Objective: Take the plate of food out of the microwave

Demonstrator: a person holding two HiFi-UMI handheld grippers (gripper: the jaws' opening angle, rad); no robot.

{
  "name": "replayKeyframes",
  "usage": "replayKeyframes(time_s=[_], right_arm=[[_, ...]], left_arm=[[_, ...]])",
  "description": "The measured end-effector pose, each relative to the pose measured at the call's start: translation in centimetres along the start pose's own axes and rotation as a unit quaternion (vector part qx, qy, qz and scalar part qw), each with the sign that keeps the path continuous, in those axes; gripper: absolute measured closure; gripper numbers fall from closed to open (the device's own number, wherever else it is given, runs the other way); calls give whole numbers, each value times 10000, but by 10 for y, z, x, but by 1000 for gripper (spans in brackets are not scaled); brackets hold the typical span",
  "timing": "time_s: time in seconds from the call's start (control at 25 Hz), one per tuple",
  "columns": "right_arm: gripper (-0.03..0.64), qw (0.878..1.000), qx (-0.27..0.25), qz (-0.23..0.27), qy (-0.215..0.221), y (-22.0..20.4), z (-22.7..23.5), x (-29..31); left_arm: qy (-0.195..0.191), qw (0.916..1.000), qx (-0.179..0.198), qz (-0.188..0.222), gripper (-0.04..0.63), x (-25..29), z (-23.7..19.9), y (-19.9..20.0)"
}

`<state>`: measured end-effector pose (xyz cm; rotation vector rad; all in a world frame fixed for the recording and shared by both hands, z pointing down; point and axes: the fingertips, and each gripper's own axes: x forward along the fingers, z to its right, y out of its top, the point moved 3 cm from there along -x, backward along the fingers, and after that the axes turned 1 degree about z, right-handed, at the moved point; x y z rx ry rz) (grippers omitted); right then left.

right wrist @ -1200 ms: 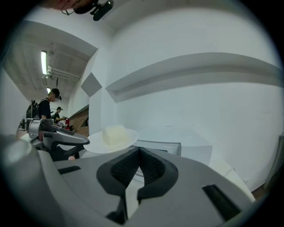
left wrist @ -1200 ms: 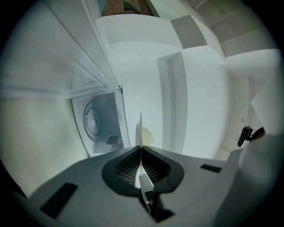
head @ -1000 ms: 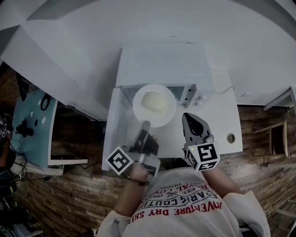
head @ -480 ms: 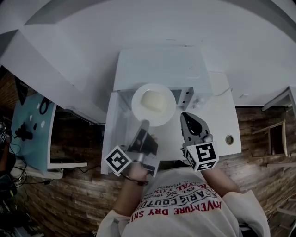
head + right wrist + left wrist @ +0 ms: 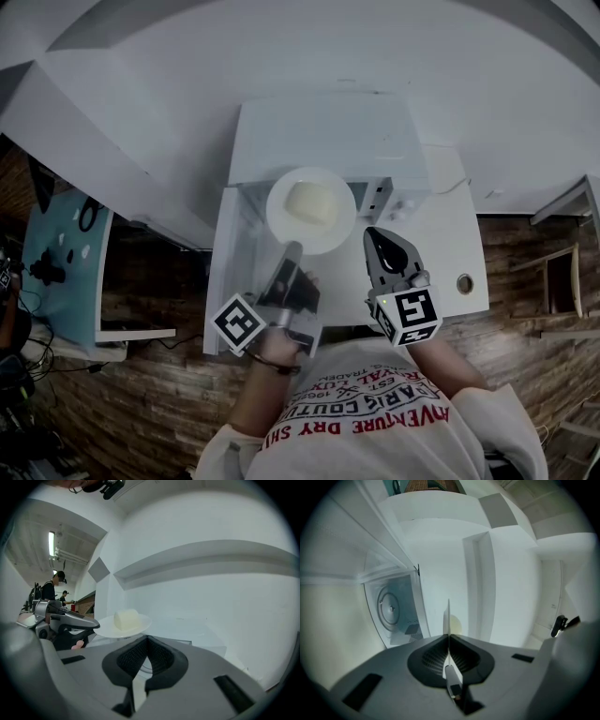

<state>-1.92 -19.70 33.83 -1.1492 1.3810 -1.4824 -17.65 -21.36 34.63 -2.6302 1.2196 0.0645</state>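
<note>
A white plate [image 5: 319, 234] carrying a pale yellow block of food [image 5: 309, 202] hangs in front of the white microwave [image 5: 328, 141], whose door [image 5: 228, 267] stands open to the left. My left gripper [image 5: 292, 249] is shut on the plate's near rim. In the left gripper view the plate [image 5: 448, 618] appears edge-on, clamped between the jaws. The right gripper view shows the plate [image 5: 105, 631], the food [image 5: 126, 619] and the left gripper [image 5: 96, 625] at its rim. My right gripper [image 5: 370, 234] floats right of the plate, shut and holding nothing, not touching it.
The microwave stands on a white table [image 5: 450, 253], which also bears a small round object [image 5: 465, 281] at its right. A teal table [image 5: 66, 253] with dark items is far left. Two people [image 5: 56, 583] stand in the background. The floor below looks like brick.
</note>
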Motion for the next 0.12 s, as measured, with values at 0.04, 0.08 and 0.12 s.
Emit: replayKeyframes(time_s=[0.04,0.08,0.12], right_arm=[[607,10000,-1,-7,3,0,0,1],[607,10000,-2,-14,6,-1,0,1],[607,10000,-3,-22,8,-1,0,2]], left_arm=[[1,10000,-11,-3,581,0,0,0],[0,10000,-17,-8,581,1,-1,0],[-1,10000,-22,-13,581,1,-1,0]])
